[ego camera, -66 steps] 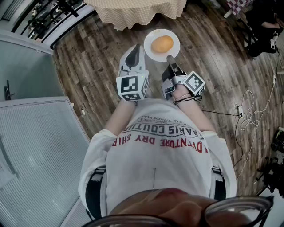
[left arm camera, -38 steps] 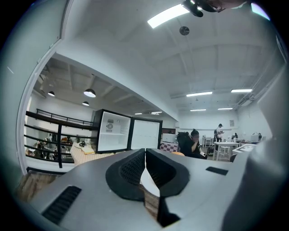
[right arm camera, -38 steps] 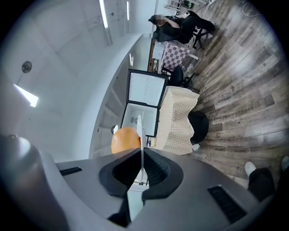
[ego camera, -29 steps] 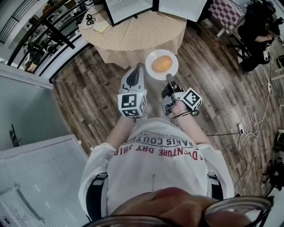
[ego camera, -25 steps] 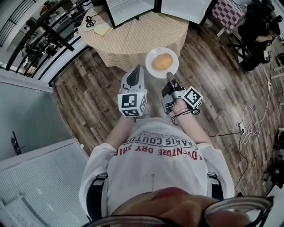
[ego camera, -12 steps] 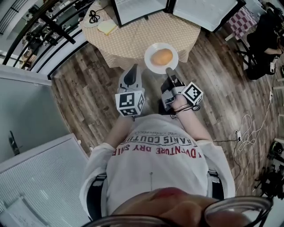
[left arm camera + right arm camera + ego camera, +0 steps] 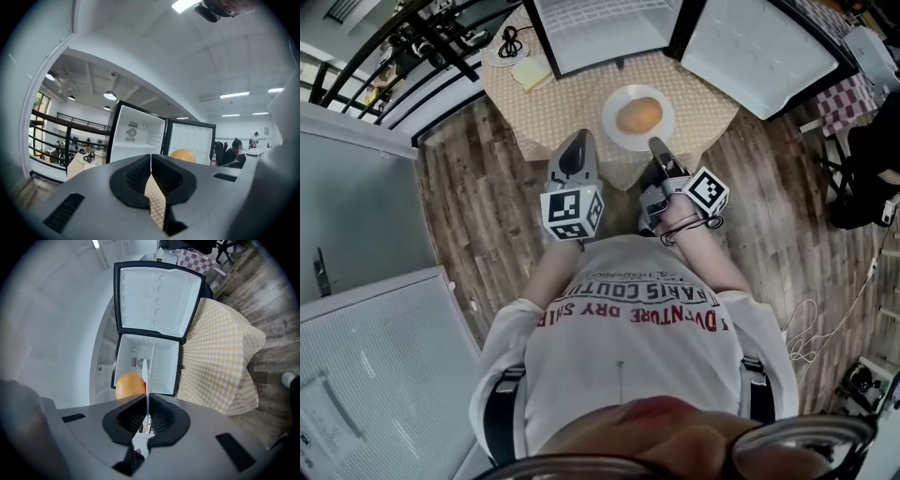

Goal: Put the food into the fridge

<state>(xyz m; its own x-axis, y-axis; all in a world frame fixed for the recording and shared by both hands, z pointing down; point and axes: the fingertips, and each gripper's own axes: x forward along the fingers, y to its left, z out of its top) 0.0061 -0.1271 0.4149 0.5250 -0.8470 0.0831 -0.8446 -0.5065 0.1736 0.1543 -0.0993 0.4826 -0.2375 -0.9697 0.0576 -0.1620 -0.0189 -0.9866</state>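
Note:
A white plate [image 7: 623, 137] carries a round orange piece of food [image 7: 639, 114]. My right gripper [image 7: 655, 144] is shut on the plate's near rim and holds it level above the edge of a checked-cloth table [image 7: 572, 98]. In the right gripper view the plate [image 7: 146, 376] shows edge-on between the jaws, with the food [image 7: 130, 385] to its left. A small fridge [image 7: 595, 33] stands on the table with its door [image 7: 764, 52] swung open. My left gripper [image 7: 578, 140] hovers left of the plate, its jaws [image 7: 151, 159] shut on nothing.
A coiled cable [image 7: 510, 42] and a yellow notepad [image 7: 531, 72] lie on the table's left side. A grey wall [image 7: 356, 187] and a white ribbed panel [image 7: 384, 375] stand at the left. A black railing [image 7: 412, 33] is at the back left. A white cord [image 7: 825, 319] trails over the wooden floor.
The table and open fridge have come closer and now lie under the plate. Both grippers keep their pose, the right one still shut on the plate.

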